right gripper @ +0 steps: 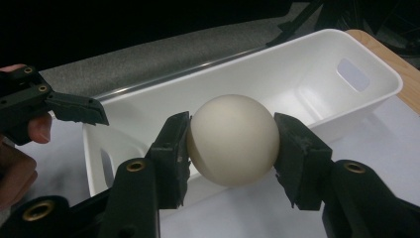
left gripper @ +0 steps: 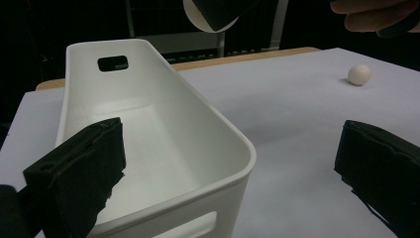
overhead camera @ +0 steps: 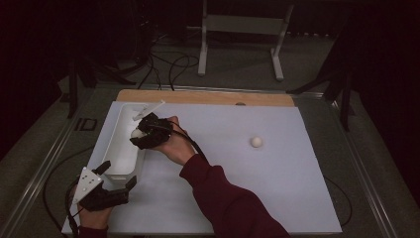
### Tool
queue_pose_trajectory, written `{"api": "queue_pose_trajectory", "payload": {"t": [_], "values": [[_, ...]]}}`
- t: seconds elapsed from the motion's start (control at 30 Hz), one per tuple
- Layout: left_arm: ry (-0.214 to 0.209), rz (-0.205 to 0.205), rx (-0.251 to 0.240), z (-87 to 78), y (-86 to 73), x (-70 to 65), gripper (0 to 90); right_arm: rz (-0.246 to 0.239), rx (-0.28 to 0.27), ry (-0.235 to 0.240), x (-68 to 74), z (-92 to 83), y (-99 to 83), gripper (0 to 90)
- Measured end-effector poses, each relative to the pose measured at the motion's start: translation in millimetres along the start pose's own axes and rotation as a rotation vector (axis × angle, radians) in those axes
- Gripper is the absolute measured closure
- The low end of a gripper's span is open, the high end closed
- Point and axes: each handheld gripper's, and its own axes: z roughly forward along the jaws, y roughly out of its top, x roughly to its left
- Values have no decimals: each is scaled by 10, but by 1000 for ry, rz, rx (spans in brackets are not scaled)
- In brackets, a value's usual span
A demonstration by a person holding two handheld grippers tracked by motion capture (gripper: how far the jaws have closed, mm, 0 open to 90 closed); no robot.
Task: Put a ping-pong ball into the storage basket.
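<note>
White plastic forms the long bin (overhead camera: 122,148) that lies along the left side of the pale sheet covering the tabletop (overhead camera: 237,198), with its near short end towards the person. The right tool (overhead camera: 141,135) is clenched on a cream ball (overhead camera: 135,133), one black pad pressing on each side of it, and holds it above the bin's right long wall, about halfway along. The left tool (overhead camera: 118,173) rests low at the bin's near end with its jaws spread wide and nothing between them; one jaw sits over the bin's near wall and the other over bare sheet to the right of it.

A second ball (overhead camera: 256,142) lies alone on the sheet, well apart from the bin and from both hands. Open sheet surrounds it on every side, and the near right part of the tabletop is bare. A strip of wood shows along the far edge beyond the sheet.

From the right tool's own view the ball (right gripper: 233,139) is seen squarely between the pads, with the bin (right gripper: 317,79) below and behind it, its floor bare and a handle slot in the end wall. From the left tool's view the bin's (left gripper: 158,129) inside is seen lengthwise, the far handle slot at its end, and the second ball (left gripper: 359,74) far off on the sheet.
</note>
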Motion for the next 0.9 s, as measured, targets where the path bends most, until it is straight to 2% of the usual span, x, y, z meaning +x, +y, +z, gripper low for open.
{"api": "queue_pose_trajectory", "payload": {"t": [0.9], "values": [[-3,-1,-2,-3,-1,2,1,-31,-2,26,134,123,120,504]]}}
